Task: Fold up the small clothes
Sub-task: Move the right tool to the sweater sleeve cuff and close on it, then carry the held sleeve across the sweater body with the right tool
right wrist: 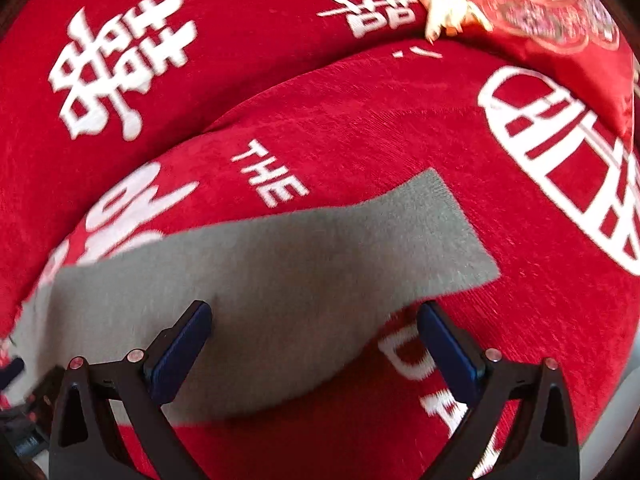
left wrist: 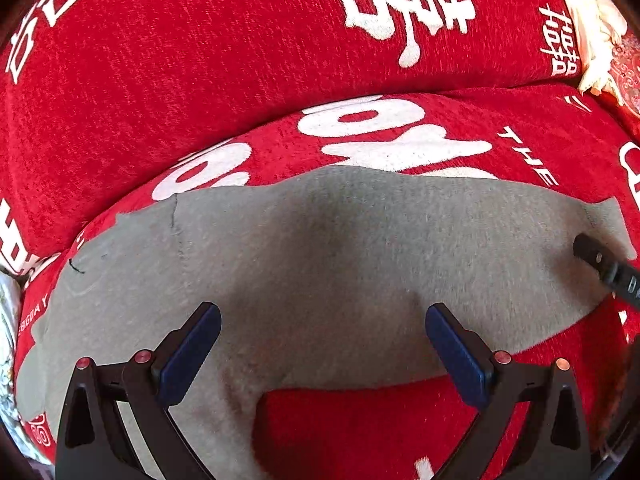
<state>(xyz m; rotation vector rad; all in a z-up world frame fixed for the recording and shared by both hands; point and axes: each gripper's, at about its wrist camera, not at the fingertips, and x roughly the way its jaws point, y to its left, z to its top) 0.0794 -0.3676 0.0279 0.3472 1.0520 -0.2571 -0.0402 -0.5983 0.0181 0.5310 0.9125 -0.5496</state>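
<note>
A small grey garment [left wrist: 320,248] lies flat on a red cushion with white lettering [left wrist: 400,136]. My left gripper [left wrist: 322,316] is open and hovers just above the garment's near middle, holding nothing. In the right wrist view the same grey garment [right wrist: 280,272] stretches from lower left to its squared end at the right. My right gripper [right wrist: 314,314] is open over that end's near edge, one finger above cloth, the other above the cushion [right wrist: 520,300]. A fingertip of the right gripper [left wrist: 592,254] shows at the right edge of the left wrist view.
A red backrest cushion with white characters [left wrist: 200,60] rises behind the seat. A cream fringed item [left wrist: 592,32] and a patterned red pillow [right wrist: 552,4] sit at the far right corner. Part of the left gripper [right wrist: 24,420] shows at the lower left.
</note>
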